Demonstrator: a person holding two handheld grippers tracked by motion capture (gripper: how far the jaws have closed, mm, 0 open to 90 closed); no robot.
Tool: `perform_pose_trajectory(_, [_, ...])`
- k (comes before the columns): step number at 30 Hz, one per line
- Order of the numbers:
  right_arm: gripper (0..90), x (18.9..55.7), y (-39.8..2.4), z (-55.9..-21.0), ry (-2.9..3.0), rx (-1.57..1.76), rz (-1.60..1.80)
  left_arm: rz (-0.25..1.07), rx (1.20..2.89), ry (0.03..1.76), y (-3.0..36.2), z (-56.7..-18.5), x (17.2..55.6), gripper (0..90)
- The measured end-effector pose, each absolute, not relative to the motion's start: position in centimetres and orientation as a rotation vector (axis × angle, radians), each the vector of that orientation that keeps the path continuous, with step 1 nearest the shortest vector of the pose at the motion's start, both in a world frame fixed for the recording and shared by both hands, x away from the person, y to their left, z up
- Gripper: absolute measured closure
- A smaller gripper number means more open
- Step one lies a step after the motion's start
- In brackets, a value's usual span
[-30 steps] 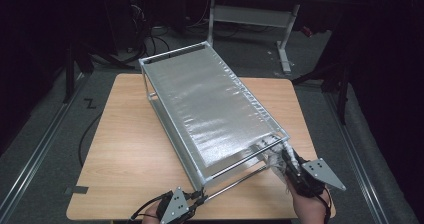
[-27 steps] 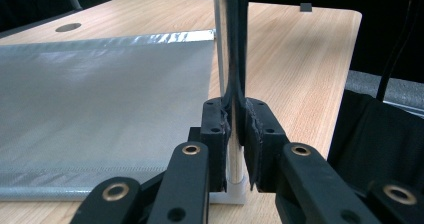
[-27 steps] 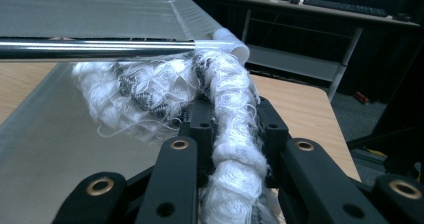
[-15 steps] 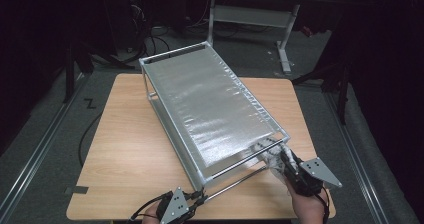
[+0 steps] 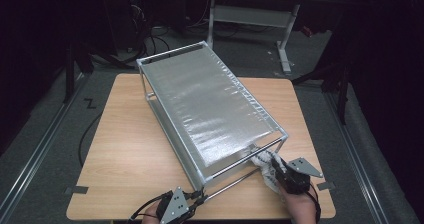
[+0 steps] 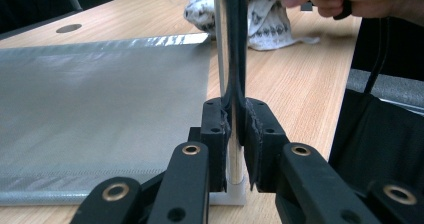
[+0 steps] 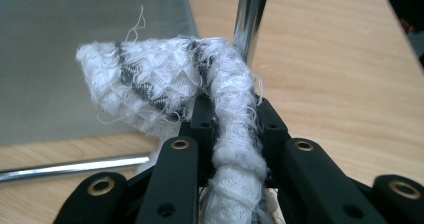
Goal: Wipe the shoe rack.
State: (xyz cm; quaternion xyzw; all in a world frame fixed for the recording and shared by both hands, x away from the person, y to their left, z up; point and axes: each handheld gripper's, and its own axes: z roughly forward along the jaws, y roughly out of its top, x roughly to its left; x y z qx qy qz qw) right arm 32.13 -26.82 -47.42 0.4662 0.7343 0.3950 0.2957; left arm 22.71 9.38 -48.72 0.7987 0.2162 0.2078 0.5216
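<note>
Fingers of the left gripper [image 6: 234, 149] were clamped on an upright chrome leg [image 6: 231, 59] of the metal rack [image 5: 210, 109], low by its white foot, at about 6 o'clock on the worktop [image 5: 125, 149]. Fingers of the right gripper [image 7: 231, 129] pinched a white cloth with grey stripes [image 7: 165, 84], bunched between them and folding over at their tips. In the high view that cloth [image 5: 265, 166] lay against the rack's near corner, at about 4 o'clock on the worktop, beside the grey mesh shelf [image 5: 200, 89].
</note>
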Motion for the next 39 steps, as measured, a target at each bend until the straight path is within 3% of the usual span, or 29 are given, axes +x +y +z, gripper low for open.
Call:
perform_pose_trajectory(13, [76.3, 32.5, -26.5, -48.6, 2.006, 1.277, 1.015, 0.505, 1.914, 0.518, 9.4, -48.7, 22.9, 79.8])
perform_pose_trajectory(21, [76.3, 29.0, -26.8, -46.2, 1.899, 1.186, 1.076, 0.497, 1.912, 0.525, 9.0, -48.7, 24.1, 79.9])
perform_pose_trajectory(27, [76.2, 27.7, -29.5, -46.2, 1.811, 1.263, 1.032, 0.476, 1.914, 0.515, 8.5, -48.6, 25.1, 80.1])
perform_pose_trajectory(39, [76.1, 29.3, -31.9, -46.3, 1.711, 1.348, 0.99, 0.524, 1.934, 0.559, 10.1, -48.4, 24.0, 79.7])
